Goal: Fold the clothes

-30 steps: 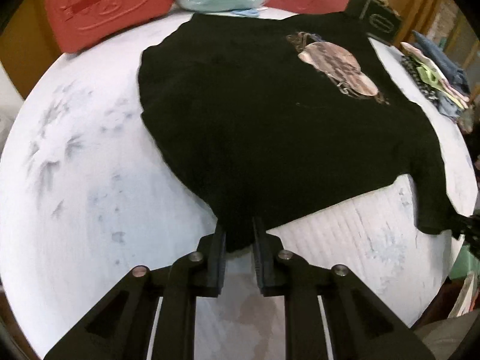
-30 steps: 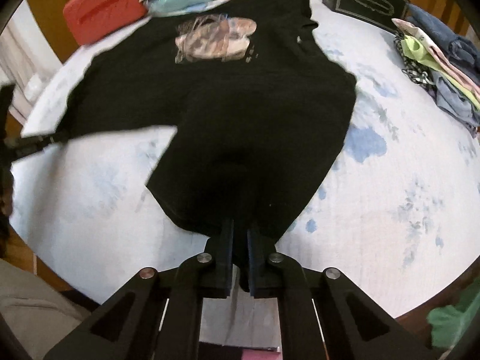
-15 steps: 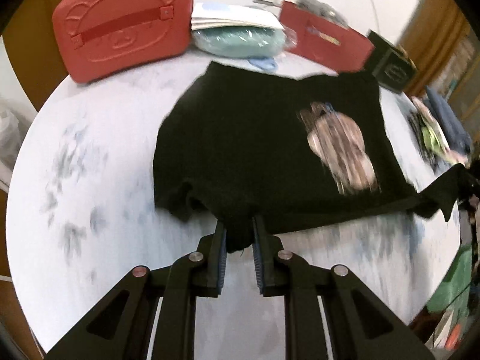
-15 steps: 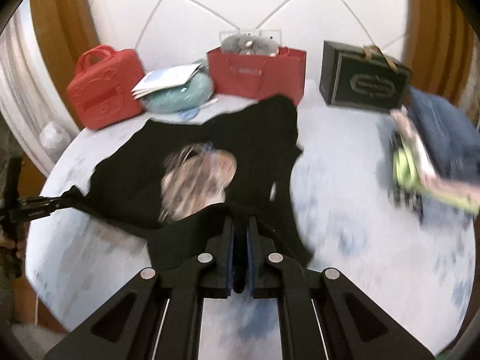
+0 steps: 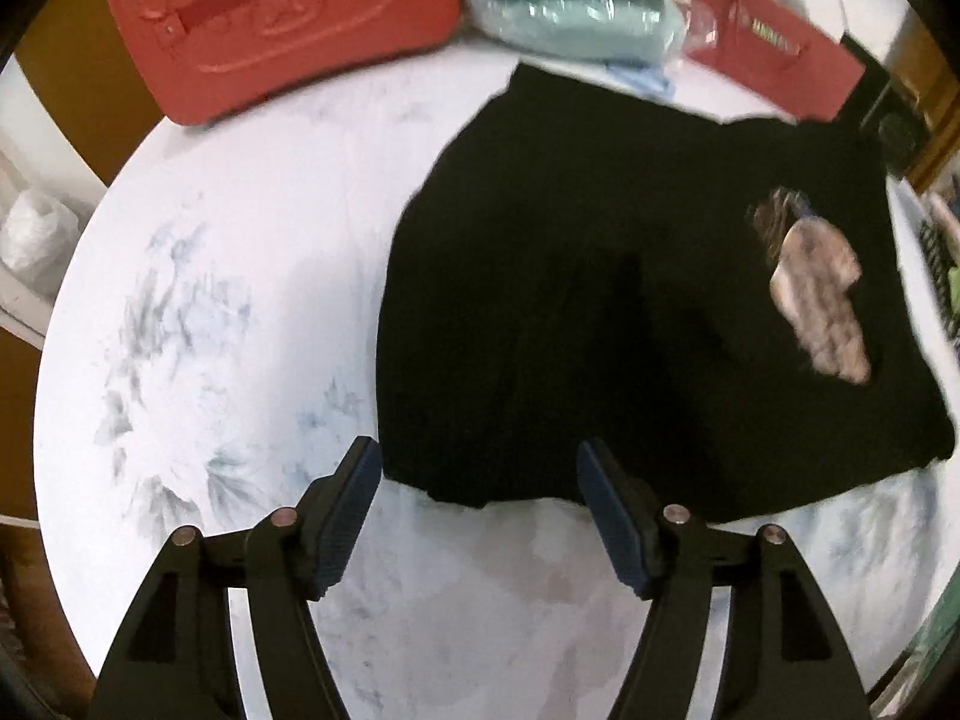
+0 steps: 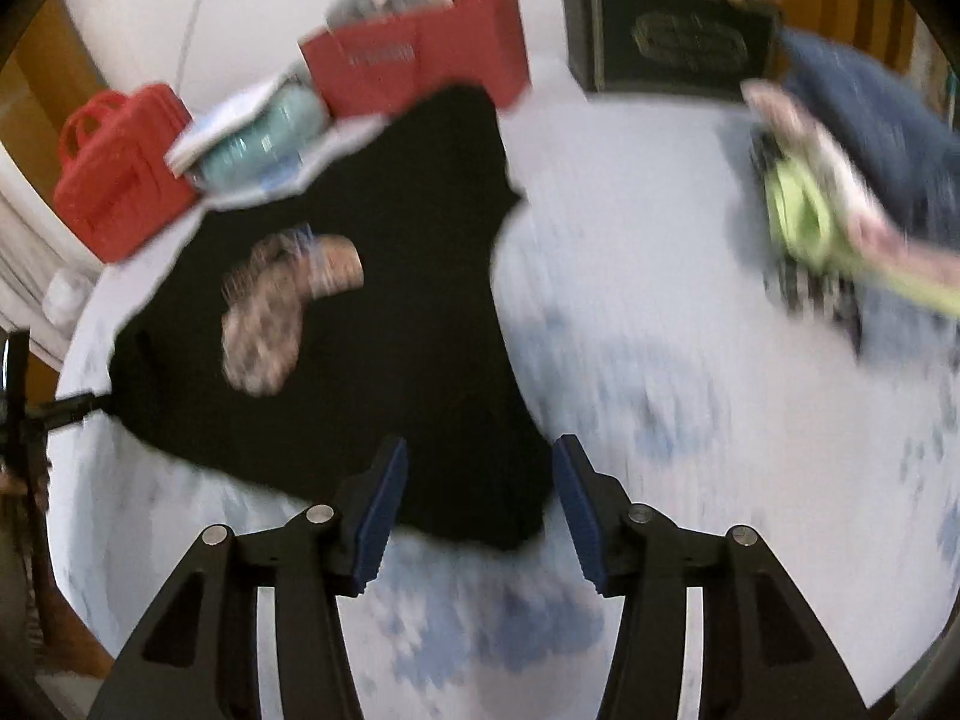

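I see the round table, covered in a pale floral cloth, with the black T-shirt lying folded on it, print up. My left gripper and right gripper both hang spread wide and empty at the shirt's near edge.

Both let go! The left hand-held gripper and right hand-held gripper now gape wide, and the black shirt lies folded, hem dropped toward twelve o'clock.
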Demonstrator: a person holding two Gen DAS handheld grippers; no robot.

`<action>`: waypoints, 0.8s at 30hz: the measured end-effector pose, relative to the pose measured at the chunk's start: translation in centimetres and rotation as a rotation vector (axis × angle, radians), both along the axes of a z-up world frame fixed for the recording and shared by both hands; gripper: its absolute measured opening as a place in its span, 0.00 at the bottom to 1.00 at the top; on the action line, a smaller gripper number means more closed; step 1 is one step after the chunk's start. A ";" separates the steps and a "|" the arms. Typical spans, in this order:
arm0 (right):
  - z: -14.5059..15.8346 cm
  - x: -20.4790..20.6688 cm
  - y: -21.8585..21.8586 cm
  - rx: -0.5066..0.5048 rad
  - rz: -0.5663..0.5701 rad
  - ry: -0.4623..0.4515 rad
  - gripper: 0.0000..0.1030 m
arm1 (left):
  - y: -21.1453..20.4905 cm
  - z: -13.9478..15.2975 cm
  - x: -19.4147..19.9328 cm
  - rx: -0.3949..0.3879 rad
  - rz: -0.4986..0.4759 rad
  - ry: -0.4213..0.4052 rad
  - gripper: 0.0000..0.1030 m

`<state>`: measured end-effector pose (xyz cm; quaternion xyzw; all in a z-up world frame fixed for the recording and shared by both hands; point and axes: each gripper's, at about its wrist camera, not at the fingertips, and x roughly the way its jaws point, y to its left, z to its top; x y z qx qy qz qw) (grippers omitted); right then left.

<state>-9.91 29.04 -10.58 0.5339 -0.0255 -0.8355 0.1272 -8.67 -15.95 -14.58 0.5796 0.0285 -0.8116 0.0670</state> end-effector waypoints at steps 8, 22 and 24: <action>-3.8 1.1 -0.9 0.026 0.038 -0.043 0.56 | 0.5 -1.8 -1.2 0.005 -0.013 0.028 0.39; -1.2 3.6 -0.9 0.071 0.113 -0.051 0.07 | -1.5 0.5 4.6 0.013 0.015 -0.070 0.02; -0.3 4.4 -0.5 0.066 0.120 -0.062 0.07 | -1.8 0.8 6.3 0.004 0.011 -0.082 0.02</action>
